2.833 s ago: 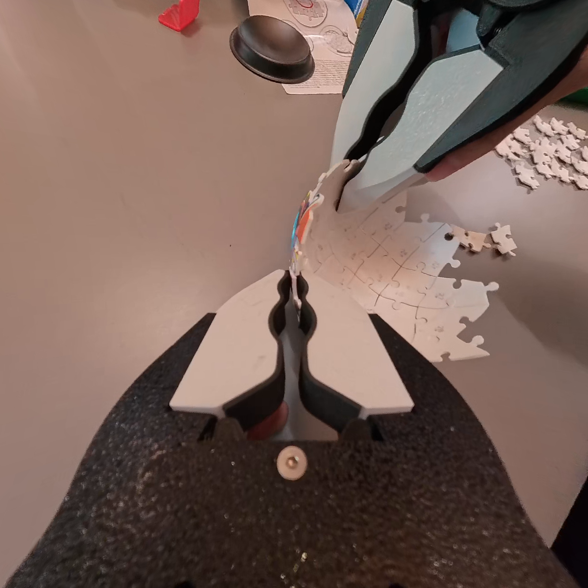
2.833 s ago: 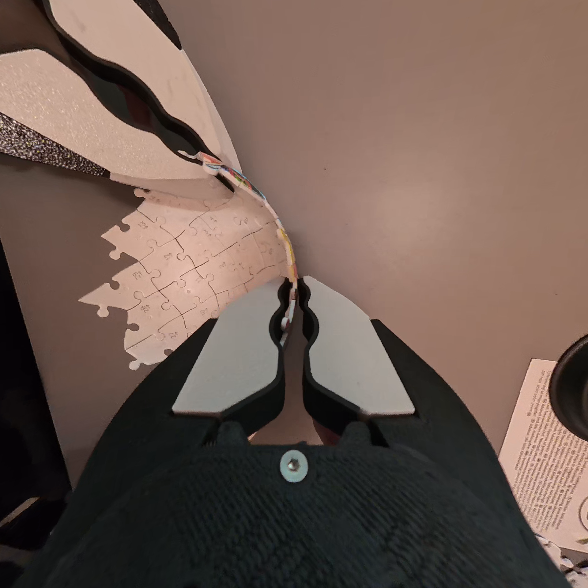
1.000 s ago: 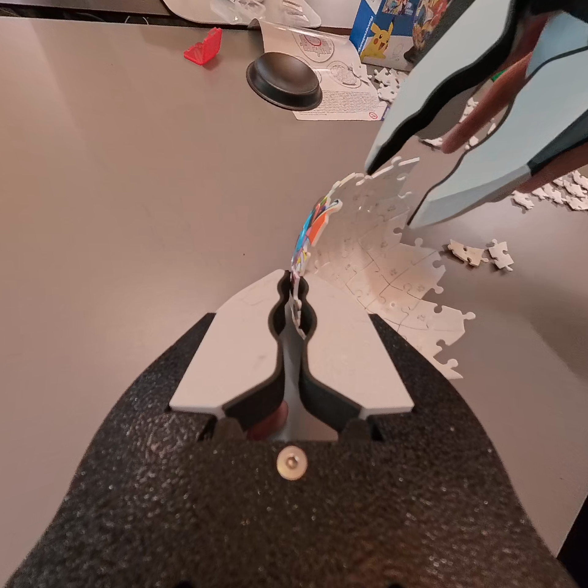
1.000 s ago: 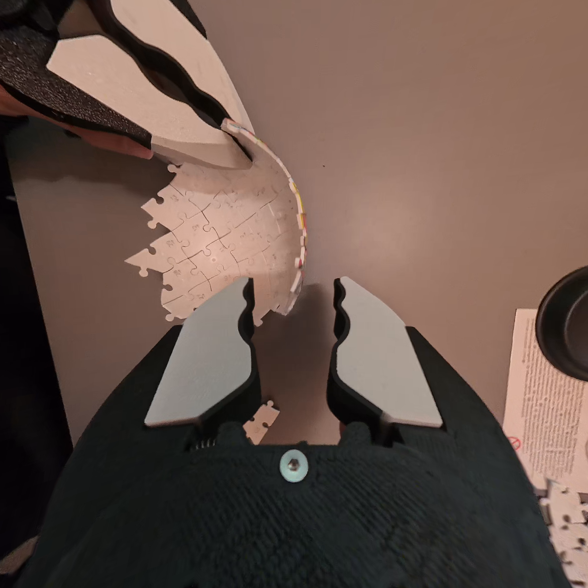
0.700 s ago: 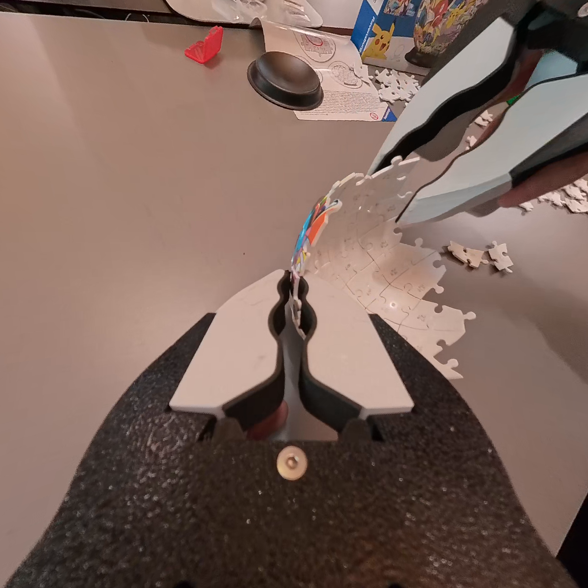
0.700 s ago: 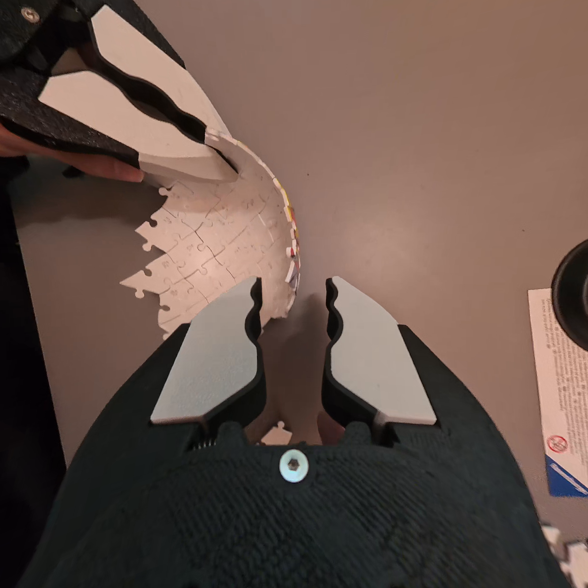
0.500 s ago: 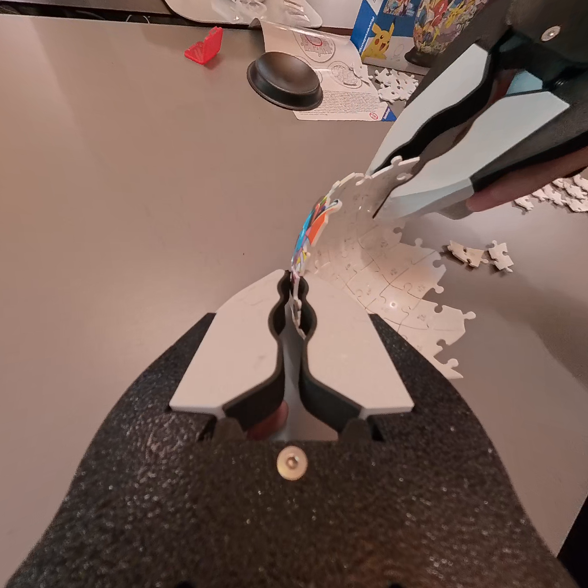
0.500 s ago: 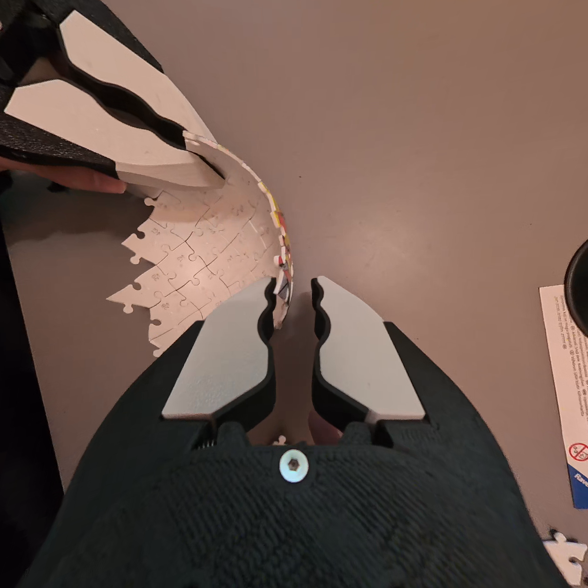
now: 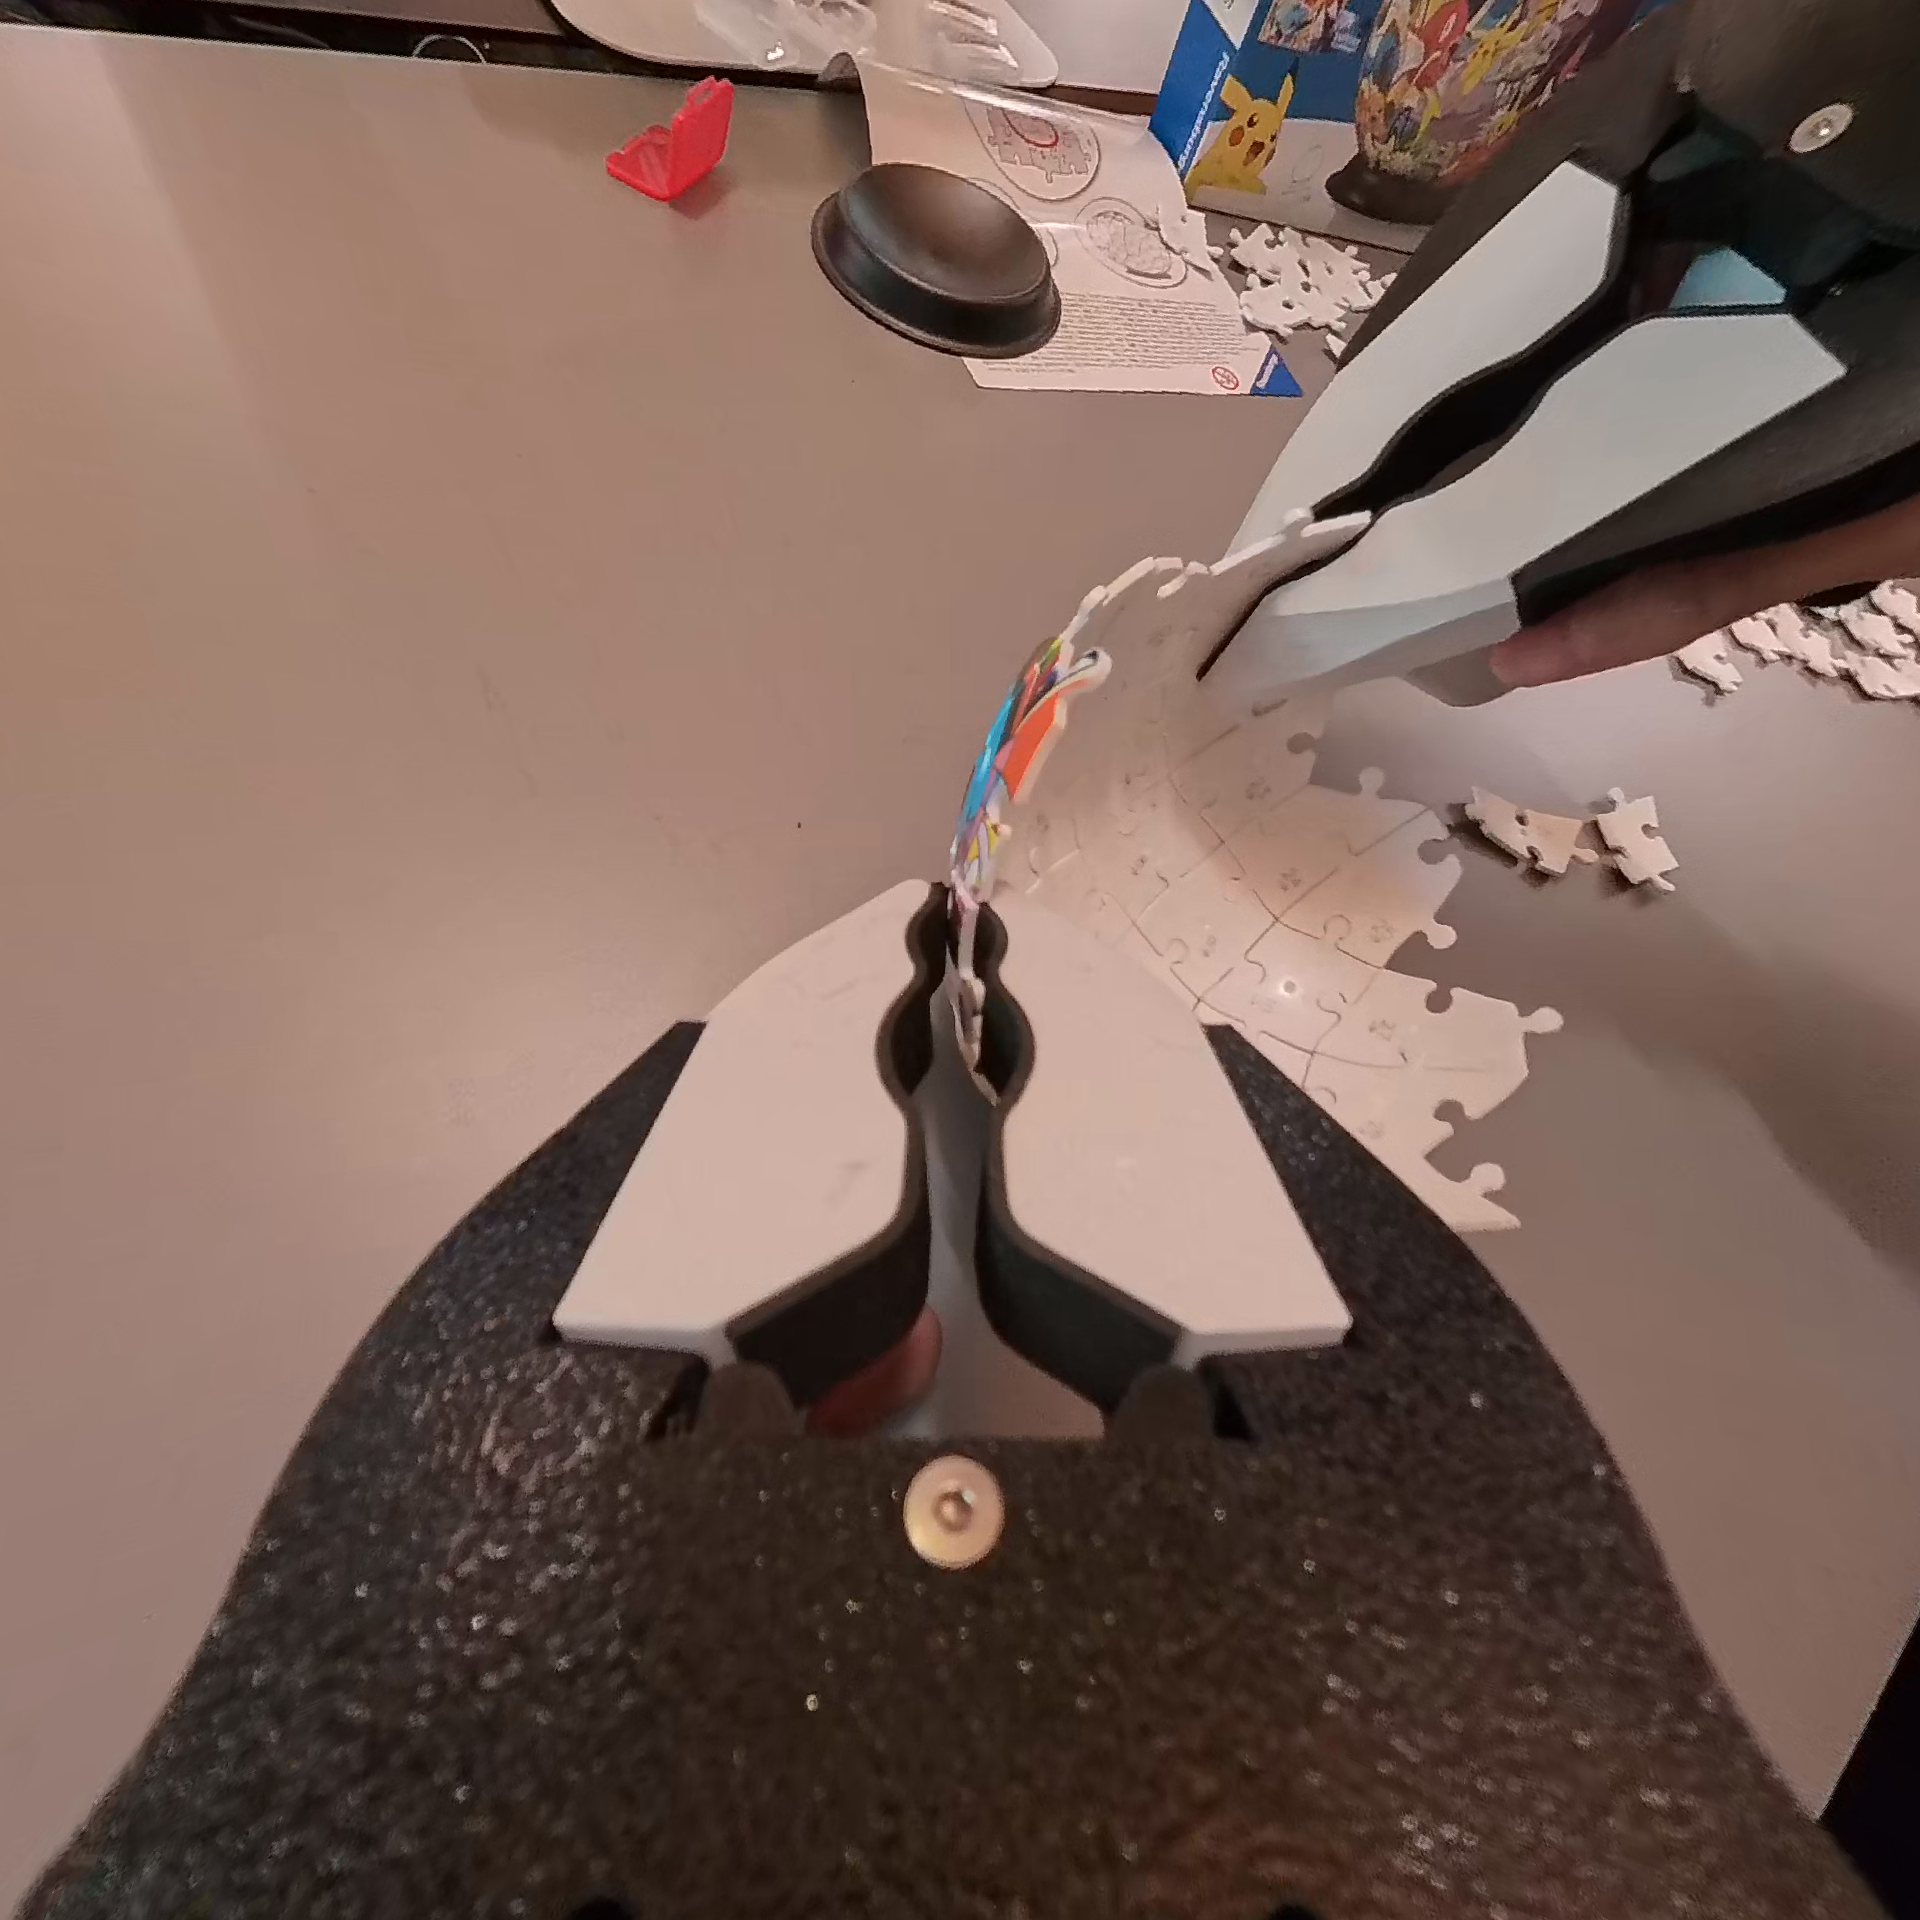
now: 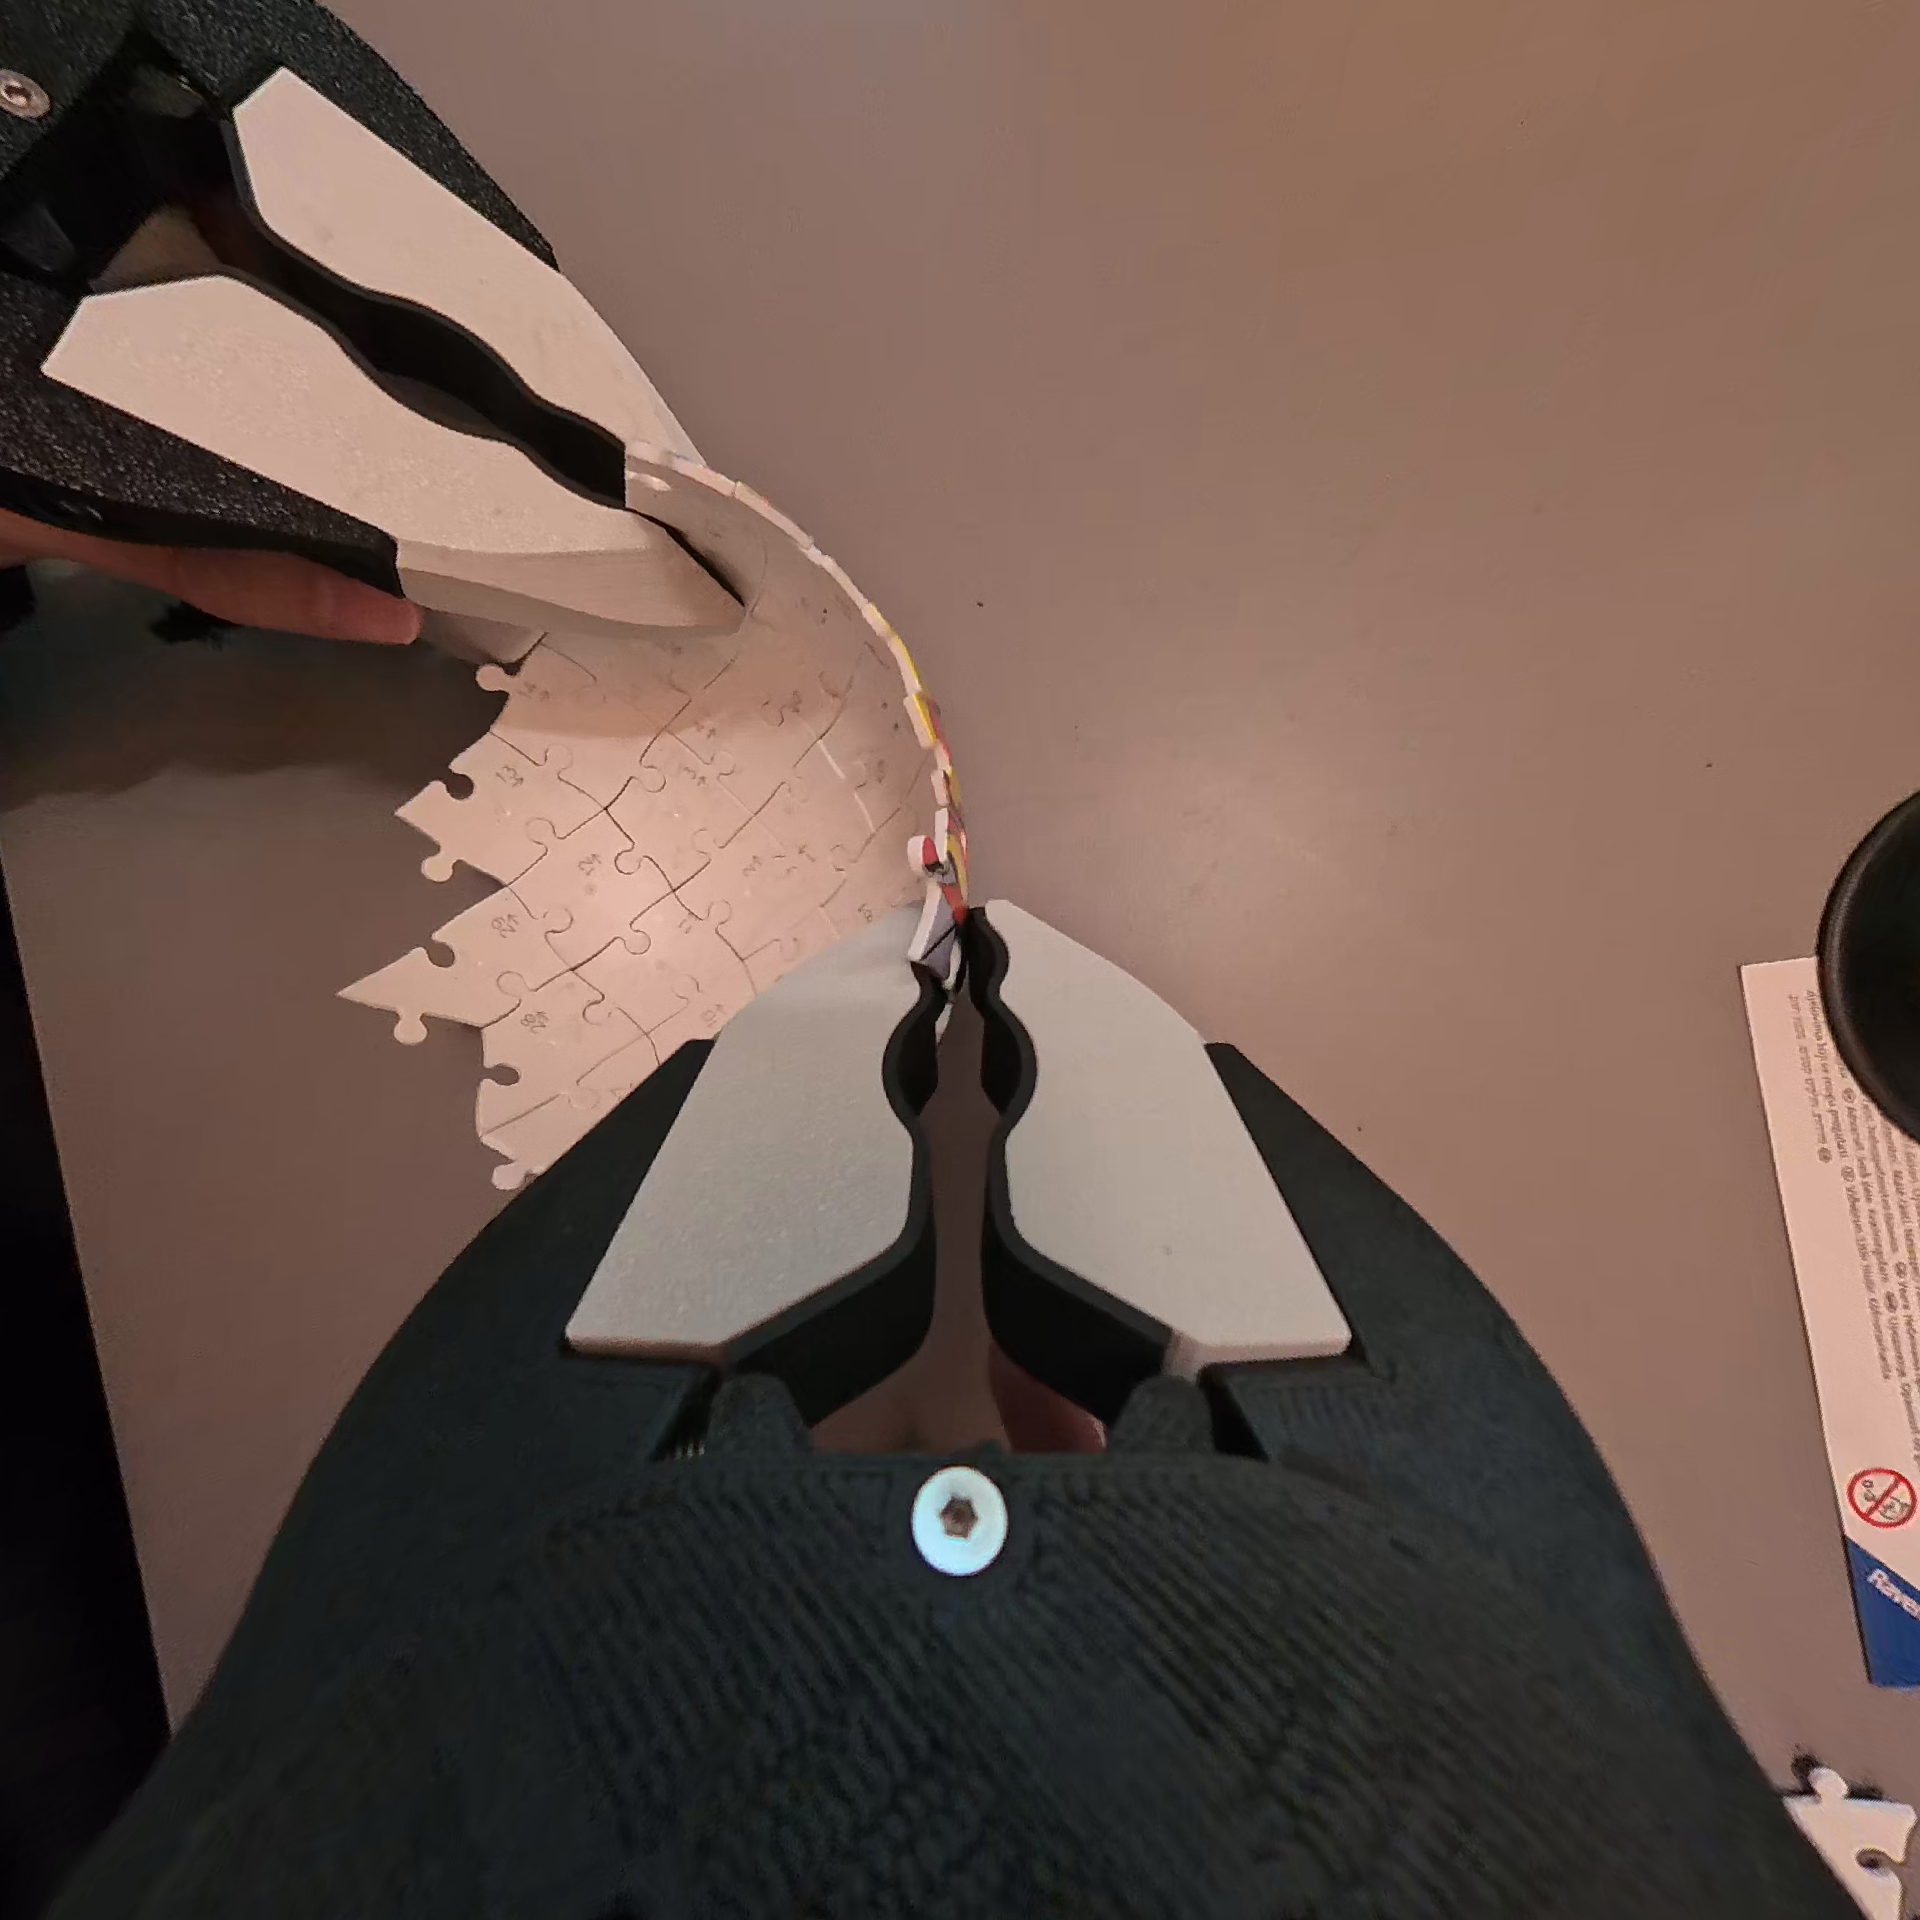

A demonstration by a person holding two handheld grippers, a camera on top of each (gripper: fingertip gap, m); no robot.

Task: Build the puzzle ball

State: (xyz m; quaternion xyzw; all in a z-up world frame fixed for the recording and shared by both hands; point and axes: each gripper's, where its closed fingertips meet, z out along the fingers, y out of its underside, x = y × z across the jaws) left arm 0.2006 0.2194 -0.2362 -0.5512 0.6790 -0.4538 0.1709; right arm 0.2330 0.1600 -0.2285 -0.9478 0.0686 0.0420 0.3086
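Observation:
A curved, partly built puzzle ball shell (image 9: 1247, 883) shows its white inner side, with a coloured outer face along its left edge. My left gripper (image 9: 961, 906) is shut on the shell's near rim. My right gripper (image 9: 1283, 582) comes in from the upper right and is shut on the far rim. In the right wrist view the shell (image 10: 665, 810) curves up to the left. My right gripper (image 10: 964, 930) pinches its coloured edge there, and my left gripper (image 10: 675, 530) grips the opposite rim at top left. The shell's lower edge hangs just above the table; contact cannot be told.
A black round stand (image 9: 935, 260) sits on a paper leaflet (image 9: 1132, 322) at the back, next to a blue puzzle box (image 9: 1236, 94) and a small red plastic part (image 9: 670, 140). Loose white pieces lie at the back (image 9: 1299, 281) and right (image 9: 1569, 831). There is about 8 cm between the tips of the two grippers.
My right gripper was open beside the shell's rim a second ago. It has moved onto the coloured edge and shut on it. My left gripper has kept its hold.

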